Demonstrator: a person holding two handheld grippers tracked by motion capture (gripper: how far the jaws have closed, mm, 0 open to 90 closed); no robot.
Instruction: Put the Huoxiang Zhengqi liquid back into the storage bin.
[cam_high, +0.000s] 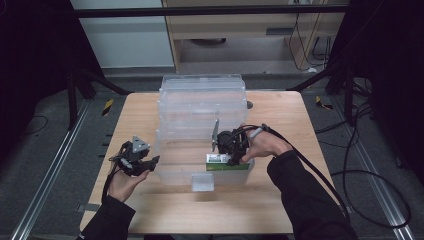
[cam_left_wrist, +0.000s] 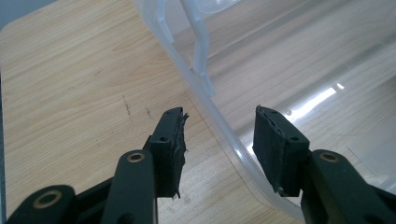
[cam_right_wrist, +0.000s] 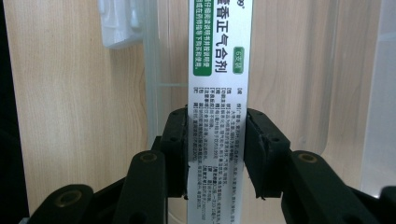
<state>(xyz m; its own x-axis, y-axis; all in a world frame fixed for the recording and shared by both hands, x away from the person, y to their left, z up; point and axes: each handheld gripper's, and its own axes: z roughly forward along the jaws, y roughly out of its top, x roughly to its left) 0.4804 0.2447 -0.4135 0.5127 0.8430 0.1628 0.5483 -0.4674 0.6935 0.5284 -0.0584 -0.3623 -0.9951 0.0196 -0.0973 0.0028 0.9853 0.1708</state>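
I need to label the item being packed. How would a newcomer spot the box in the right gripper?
On the wooden table stands a clear plastic bin. At its near right corner, the right gripper clamps a slim carton. It is white with green bands and printed text, the one coloured item there.

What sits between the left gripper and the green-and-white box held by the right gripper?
In the high view, only the clear bin's left wall and bare floor separate the left gripper from the box.

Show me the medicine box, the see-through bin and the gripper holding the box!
medicine box (cam_right_wrist: 219, 70), right gripper view, printed white face.
clear plastic bin (cam_high: 200, 95), high view, back wall.
right gripper (cam_right_wrist: 215, 140), right gripper view, between its fingertips.
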